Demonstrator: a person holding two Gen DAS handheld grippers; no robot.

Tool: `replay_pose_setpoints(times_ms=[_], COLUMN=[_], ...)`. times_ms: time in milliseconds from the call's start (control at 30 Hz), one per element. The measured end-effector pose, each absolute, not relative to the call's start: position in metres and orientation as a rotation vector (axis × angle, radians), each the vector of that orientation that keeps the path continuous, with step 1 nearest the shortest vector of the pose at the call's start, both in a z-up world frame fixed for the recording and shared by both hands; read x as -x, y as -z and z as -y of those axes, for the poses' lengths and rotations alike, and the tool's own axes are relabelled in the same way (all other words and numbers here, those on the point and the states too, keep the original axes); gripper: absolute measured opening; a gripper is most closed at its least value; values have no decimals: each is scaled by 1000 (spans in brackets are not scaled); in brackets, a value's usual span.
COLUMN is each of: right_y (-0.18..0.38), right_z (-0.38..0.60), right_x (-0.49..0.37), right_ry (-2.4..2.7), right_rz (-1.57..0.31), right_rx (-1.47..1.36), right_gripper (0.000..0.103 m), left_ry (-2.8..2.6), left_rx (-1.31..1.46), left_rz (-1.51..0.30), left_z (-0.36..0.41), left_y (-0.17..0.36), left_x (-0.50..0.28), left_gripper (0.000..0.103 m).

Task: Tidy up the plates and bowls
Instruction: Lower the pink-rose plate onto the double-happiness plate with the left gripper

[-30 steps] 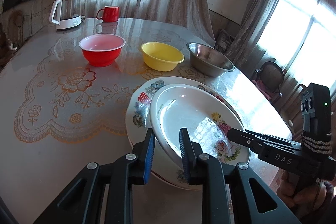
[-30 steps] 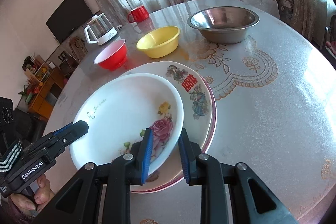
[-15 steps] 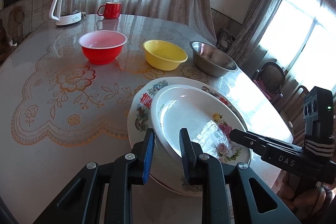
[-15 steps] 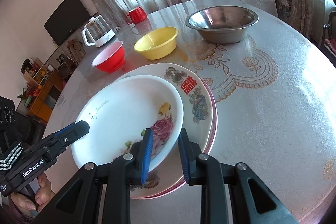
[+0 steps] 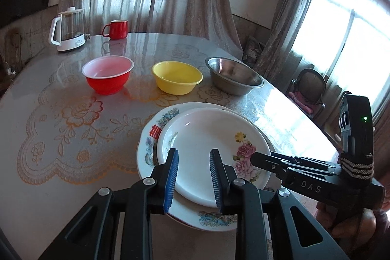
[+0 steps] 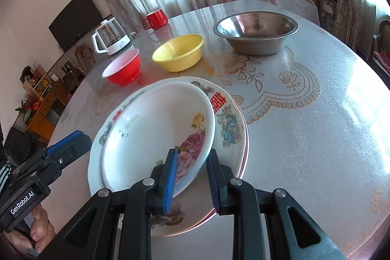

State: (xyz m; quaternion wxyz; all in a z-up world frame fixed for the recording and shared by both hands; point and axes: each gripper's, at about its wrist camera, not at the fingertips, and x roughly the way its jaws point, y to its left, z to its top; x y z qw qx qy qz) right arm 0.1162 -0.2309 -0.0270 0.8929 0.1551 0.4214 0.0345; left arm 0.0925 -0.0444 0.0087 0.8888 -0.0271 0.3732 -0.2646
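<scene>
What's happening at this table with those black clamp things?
A person holds a two-finger gripper in each hand and is setting a white rose plate onto a stack of patterned plates. The right gripper clamps the plate's rim. The left gripper has another part of the rim between its jaws, which have just been opening slightly. A red bowl, yellow bowl and steel bowl sit in a row behind, untouched.
</scene>
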Motion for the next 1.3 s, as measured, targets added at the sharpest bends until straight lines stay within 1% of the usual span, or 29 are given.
replay_pose_setpoints(times_ms=[400,633,767,1033,1300], right_y=[29,26,23,15,16], right_z=[226,230,220,216,230], right_x=[-115,-110,-111,-111,-123], right_ry=[-75,-145,-149,-105,-61], right_rz=[-877,-918,-934,-952,-923], right_rx=[-274,-292,-191,-32,-76], right_gripper=[24,25,28,30,30], left_ry=[459,460,461,455,455], left_rx=[68,68,66,71,61], left_rz=[-829,-844,-838,-839,-840], left_z=[27,27,28,25,26], left_y=[8,14,12,12,13], left_x=[-99,-99,-99,-99,-98], left_gripper=[26,26,26,26,26])
